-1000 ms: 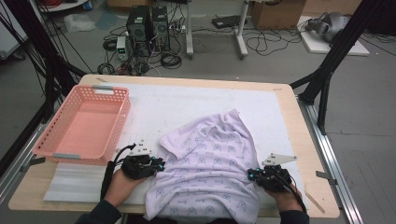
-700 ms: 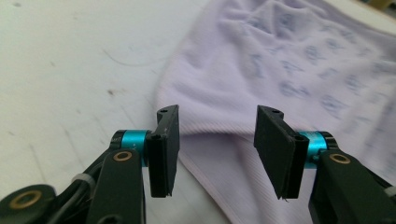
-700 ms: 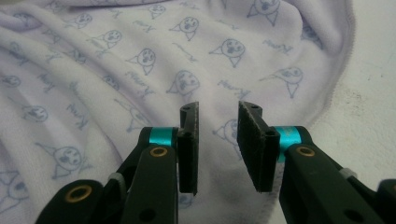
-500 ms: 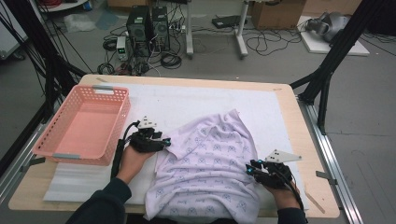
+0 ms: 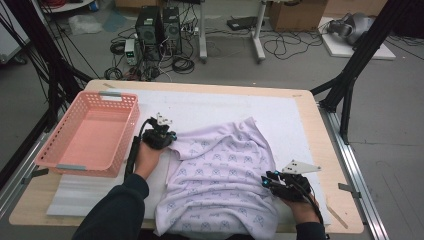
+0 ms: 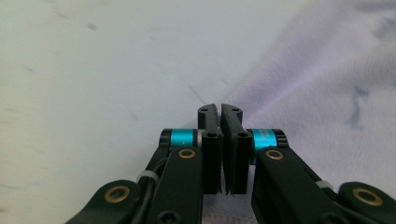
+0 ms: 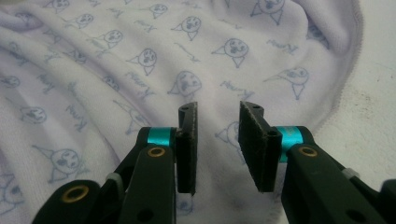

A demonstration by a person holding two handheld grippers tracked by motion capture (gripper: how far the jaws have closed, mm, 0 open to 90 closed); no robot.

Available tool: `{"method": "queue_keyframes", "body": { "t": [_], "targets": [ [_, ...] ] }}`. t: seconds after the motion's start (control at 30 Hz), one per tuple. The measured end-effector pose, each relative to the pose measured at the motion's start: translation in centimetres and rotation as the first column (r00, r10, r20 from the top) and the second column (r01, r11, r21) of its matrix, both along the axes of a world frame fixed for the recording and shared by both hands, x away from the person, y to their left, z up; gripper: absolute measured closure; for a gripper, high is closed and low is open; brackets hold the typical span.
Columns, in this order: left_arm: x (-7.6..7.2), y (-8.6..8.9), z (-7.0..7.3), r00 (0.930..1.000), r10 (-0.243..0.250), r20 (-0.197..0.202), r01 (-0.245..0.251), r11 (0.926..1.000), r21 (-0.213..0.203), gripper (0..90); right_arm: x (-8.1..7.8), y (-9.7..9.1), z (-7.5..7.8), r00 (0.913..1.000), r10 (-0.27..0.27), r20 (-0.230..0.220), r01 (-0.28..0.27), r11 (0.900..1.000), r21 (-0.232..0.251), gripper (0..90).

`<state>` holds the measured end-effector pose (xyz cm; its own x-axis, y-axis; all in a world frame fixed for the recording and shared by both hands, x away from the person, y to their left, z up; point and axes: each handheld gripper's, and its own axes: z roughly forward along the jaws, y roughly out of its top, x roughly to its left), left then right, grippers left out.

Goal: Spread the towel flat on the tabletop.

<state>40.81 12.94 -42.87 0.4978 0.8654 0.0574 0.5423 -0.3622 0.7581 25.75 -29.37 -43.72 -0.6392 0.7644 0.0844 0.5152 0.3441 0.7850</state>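
My left hand-held gripper point(image 5: 167, 138) has moved up the garment's point(image 5: 220, 185) left edge and just clenched on the hem. My right hand-held gripper point(image 5: 268, 181) hovers released over the cloth, spread on the surface point(image 5: 210, 107).

Overhead plus two close garment point(image 5: 220, 175) views

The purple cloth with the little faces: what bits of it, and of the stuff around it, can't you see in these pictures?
- Cloth: its near end runs off the bottom edge of the high view.
- Left gripper: jaws have just been closing and are shut; in its own view, whether cloth is pinched between them cannot be told.
- Printed words beside the faces: too small and blurred in the right gripper view.
- Basket: inside of its near wall is hidden.
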Motion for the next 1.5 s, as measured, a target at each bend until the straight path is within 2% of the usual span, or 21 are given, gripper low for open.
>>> {"method": "queue_keyframes", "body": {
  "t": [0.07,0.13,0.17,0.2,0.23,0.3,0.37,0.4,0.5,0.57,0.7,0.87,0.93,1.0,1.07,1.13,1.2,1.23,1.27,1.37,1.5],
  "targets": [
    [1.0,0.3,0.4,0.9978,0.053,0.04,-0.054,0.9983,0.024,86.5,0.0,0.1,0.0,1.0,-0.005,-0.001,0.005,1.0,0.005,67.0],
    [1.9,1.0,0.5,0.9901,0.13,0.053,-0.132,0.9909,0.03,85.2,0.1,0.0,0.0,1.0,-0.008,0.006,0.008,1.0,0.004,66.0],
    [2.2,1.3,0.4,0.985,0.169,0.034,-0.169,0.9856,0.004,80.5,0.1,0.1,0.0,0.9999,-0.011,0.007,0.011,0.9999,0.007,65.5],
    [2.4,1.7,0.2,0.9796,0.201,0.001,-0.2,0.9781,-0.057,69.1,0.1,0.0,0.0,0.9998,-0.015,0.011,0.015,0.9999,0.007,64.7],
    [2.4,1.8,0.2,0.9785,0.206,-0.018,-0.206,0.9747,-0.086,57.6,0.1,0.0,0.0,0.9996,-0.019,0.02,0.019,0.9998,0.008,63.7],
    [2.1,1.6,0.4,0.9869,0.161,-0.012,-0.161,0.9832,-0.086,52.2,0.3,-0.2,0.1,0.9986,-0.041,0.034,0.04,0.9991,0.011,61.7],
    [1.8,1.5,0.9,0.9908,0.135,0.006,-0.134,0.9851,-0.109,49.0,0.8,-0.3,0.3,0.9951,-0.082,0.056,0.081,0.9965,0.021,59.6],
    [1.5,1.4,1.3,0.993,0.118,0.008,-0.115,0.9804,-0.16,48.4,1.0,-0.2,0.3,0.993,-0.098,0.065,0.097,0.995,0.022,57.8],
    [0.4,0.5,2.0,0.9993,0.032,-0.02,-0.036,0.9714,-0.235,43.9,2.3,0.4,0.3,0.988,-0.137,0.072,0.137,0.9906,0.005,52.6],
    [-1.0,-0.3,2.1,0.9999,-0.009,0.012,0.012,0.9754,-0.22,44.1,3.3,1.0,0.6,0.9855,-0.147,0.085,0.146,0.9891,0.015,50.3],
    [-2.9,-0.8,1.2,0.9989,-0.041,0.024,0.044,0.9871,-0.154,43.3,5.4,1.9,0.6,0.9807,-0.181,0.074,0.181,0.9835,0.007,46.6],
    [-4.8,0.2,-0.8,0.998,-0.035,-0.052,0.027,0.9902,-0.137,42.1,5.9,2.2,-0.9,0.9874,-0.158,0.004,0.158,0.985,-0.069,47.2],
    [-5.4,0.3,-1.5,0.9951,-0.051,-0.085,0.043,0.9944,-0.096,41.2,5.7,2.0,-1.4,0.9885,-0.151,0.006,0.151,0.9863,-0.066,49.7],
    [-6.3,0.3,-2.0,0.997,-0.073,-0.027,0.071,0.9954,-0.064,39.6,5.6,1.9,-1.4,0.9889,-0.148,0.005,0.148,0.9868,-0.065,55.4],
    [-6.7,0.1,-2.1,0.998,-0.062,-0.014,0.061,0.9961,-0.064,41.4,5.4,1.9,-1.4,0.9915,-0.13,0.009,0.13,0.9894,-0.064,71.4],
    [-7.1,0.1,-2.2,0.9953,-0.096,0.008,0.096,0.9925,-0.075,52.2,5.0,2.1,-1.3,0.9936,-0.112,0.011,0.113,0.9911,-0.07,84.7],
    [-7.5,0.1,-2.2,0.99,-0.141,0.008,0.141,0.987,-0.078,68.6,4.8,2.1,-1.2,0.9937,-0.112,0.0,0.111,0.9911,-0.073,86.1],
    [-7.8,0.0,-2.1,0.9887,-0.15,-0.002,0.149,0.9848,-0.089,80.7,4.6,2.0,-1.1,0.9939,-0.109,-0.016,0.107,0.992,-0.067,86.3],
    [-7.9,0.1,-2.1,0.9886,-0.151,-0.002,0.15,0.9843,-0.093,86.3,4.5,1.9,-1.0,0.9941,-0.103,-0.034,0.101,0.9929,-0.063,86.5],
    [-8.5,1.1,-1.9,0.9824,-0.177,-0.06,0.166,0.9731,-0.16,87.1,3.7,1.7,-0.8,0.9945,-0.086,-0.061,0.082,0.995,-0.056,86.5],
    [-9.9,2.2,-1.9,0.9762,-0.201,-0.083,0.179,0.96,-0.215,87.0,1.8,1.8,-0.4,0.9955,-0.039,-0.086,0.034,0.9975,-0.062,86.4]
  ]
}}
